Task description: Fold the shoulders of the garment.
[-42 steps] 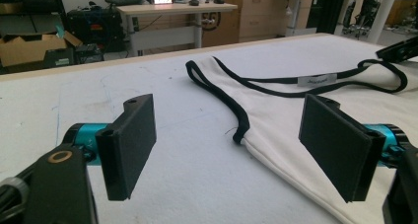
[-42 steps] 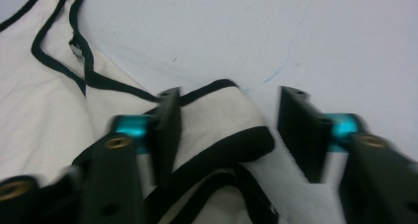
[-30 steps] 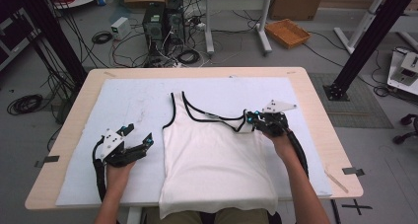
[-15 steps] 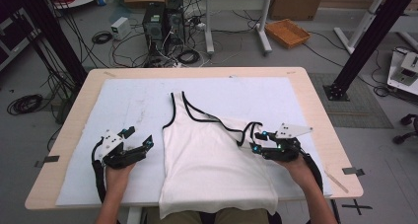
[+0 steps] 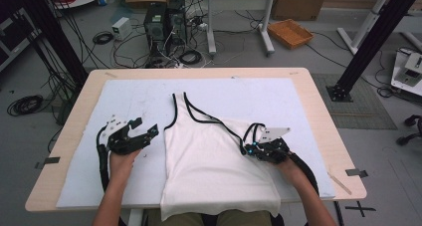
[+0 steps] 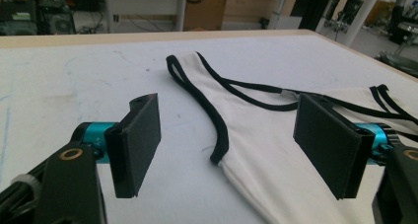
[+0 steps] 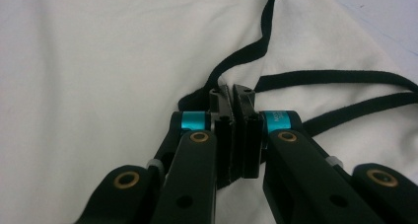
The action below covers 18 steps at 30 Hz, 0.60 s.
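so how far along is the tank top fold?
Done: the tank top lies flat on the white mat, its right strap already pulled inward. In hand: the right claw is shut on the black trim there. Left: the left claw is open beside the other edge, nothing gripped; most folding remains.

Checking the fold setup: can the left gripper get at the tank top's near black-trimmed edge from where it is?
Probably yes: the left gripper is open, the tank top's trimmed edge lies just ahead between its jaws, nothing in between.
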Tool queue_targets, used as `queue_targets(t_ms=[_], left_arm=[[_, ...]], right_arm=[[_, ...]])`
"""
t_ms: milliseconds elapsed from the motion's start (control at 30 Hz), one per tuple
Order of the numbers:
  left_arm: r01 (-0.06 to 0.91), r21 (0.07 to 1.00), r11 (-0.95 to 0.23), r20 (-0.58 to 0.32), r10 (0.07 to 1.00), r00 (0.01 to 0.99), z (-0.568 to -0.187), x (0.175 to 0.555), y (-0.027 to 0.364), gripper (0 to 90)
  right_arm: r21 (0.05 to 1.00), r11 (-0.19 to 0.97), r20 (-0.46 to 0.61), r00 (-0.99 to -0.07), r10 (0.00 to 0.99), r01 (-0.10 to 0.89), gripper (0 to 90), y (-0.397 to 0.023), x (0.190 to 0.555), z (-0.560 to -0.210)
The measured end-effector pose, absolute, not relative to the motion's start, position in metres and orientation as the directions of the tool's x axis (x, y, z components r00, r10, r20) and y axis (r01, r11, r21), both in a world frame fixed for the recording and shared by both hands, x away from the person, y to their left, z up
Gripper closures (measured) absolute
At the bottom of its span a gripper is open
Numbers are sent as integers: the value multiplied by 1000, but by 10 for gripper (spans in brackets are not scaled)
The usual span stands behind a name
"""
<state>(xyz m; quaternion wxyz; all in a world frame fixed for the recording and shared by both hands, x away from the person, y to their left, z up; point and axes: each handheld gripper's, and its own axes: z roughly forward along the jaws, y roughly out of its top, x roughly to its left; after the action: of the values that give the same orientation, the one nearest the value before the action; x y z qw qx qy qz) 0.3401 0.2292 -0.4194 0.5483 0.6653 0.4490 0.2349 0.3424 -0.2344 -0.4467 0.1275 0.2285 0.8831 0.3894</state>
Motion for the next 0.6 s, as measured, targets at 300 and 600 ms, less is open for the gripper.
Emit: queue_targets(t_ms=[300,600], left_arm=[[485,872,-64,-192,867,460,-417,407,198,261],[551,827,-117,-135,908,395,-426,459,174,296]], right_arm=[[861,390,-1,-766,643,325,304,-264,341,-432],[872,325,23,-694,720,366,256,-280,345,-434]])
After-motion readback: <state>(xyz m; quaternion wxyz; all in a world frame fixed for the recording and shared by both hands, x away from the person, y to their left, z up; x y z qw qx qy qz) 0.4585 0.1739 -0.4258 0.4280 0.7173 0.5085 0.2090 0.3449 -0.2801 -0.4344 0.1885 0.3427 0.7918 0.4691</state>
